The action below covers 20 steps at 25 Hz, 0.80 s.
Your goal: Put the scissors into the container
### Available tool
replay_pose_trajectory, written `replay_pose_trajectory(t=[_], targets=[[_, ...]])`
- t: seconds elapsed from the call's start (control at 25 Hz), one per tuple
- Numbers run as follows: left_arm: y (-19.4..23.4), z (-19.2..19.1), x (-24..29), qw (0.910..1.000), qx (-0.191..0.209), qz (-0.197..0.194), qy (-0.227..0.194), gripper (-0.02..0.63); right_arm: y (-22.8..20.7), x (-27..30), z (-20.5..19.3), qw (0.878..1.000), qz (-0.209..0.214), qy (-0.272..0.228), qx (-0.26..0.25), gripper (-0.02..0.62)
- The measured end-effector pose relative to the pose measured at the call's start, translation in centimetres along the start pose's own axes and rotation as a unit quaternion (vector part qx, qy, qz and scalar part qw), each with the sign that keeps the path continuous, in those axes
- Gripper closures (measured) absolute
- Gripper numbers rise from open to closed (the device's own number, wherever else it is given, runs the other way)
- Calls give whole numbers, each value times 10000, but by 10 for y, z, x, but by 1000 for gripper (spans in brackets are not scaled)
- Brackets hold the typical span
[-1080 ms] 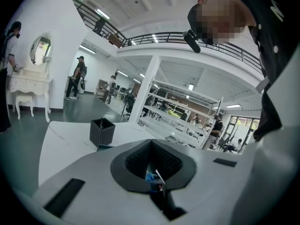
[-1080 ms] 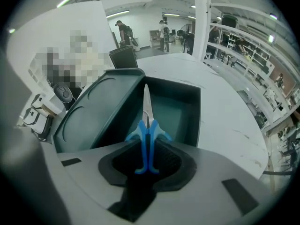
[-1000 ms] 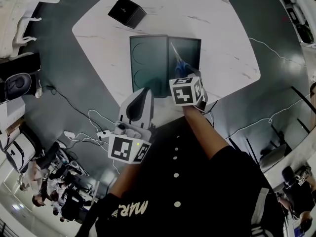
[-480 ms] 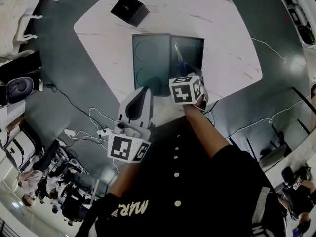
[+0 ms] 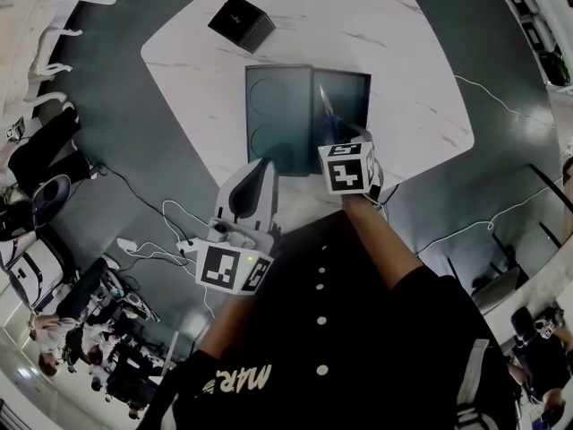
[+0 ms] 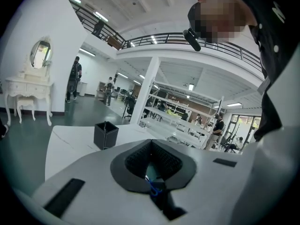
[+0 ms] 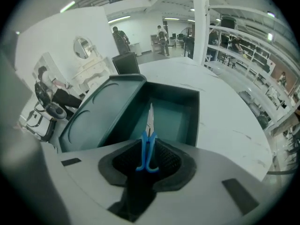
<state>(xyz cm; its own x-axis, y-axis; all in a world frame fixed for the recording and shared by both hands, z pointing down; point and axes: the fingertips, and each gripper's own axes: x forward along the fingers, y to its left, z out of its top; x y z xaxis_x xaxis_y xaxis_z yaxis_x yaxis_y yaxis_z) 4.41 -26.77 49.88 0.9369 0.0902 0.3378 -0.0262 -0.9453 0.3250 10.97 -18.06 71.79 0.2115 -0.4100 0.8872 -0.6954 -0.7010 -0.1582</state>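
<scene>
A white marble-patterned table (image 5: 403,52) stands on a dark floor (image 5: 125,141), where cables (image 5: 157,218) trail at the near left. The room is a large open hall with a railed balcony (image 6: 154,37) and a white dressing table with an oval mirror (image 6: 29,86) against the left wall.

On the table lies the container (image 5: 351,86) – a dark teal box with its lid (image 5: 273,115) folded open flat on the left. A small black box (image 5: 242,22) sits far left, well apart from it.

The right gripper (image 7: 149,149) has just been closing its jaws and clamps the blue handles of the scissors (image 5: 327,107), whose blades point away over the container's open compartment – in the air, not resting inside.

The left gripper (image 5: 262,164) hangs at the near table edge, beside the lid, its jaws brought together with nothing in them.
</scene>
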Motion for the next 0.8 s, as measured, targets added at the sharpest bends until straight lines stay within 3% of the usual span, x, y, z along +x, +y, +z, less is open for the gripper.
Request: replay_pose_trajectory(t=[0.12,0.2,0.44,0.6,0.8], targets=[[-1,5,-4,10000,47,-10,-68,580,-1,-18,9,9994,150,-325,18,503],[-3,9,-8,9999,75,-41,-132,580,-5,-31,15,9980,170,-606,-55,558],[-14,20,-21,9991,201,-190,-322,580,-16,-63,11,9927,434,-1112,178,581],[-17,24,-35,9985,224,-234,-438,580,-18,-100,17,9798,822,-1777,416,581],[-27,22,-48,9975,380,-349,-484,580,-24,-154,31,9613,793,-2635,101,581]])
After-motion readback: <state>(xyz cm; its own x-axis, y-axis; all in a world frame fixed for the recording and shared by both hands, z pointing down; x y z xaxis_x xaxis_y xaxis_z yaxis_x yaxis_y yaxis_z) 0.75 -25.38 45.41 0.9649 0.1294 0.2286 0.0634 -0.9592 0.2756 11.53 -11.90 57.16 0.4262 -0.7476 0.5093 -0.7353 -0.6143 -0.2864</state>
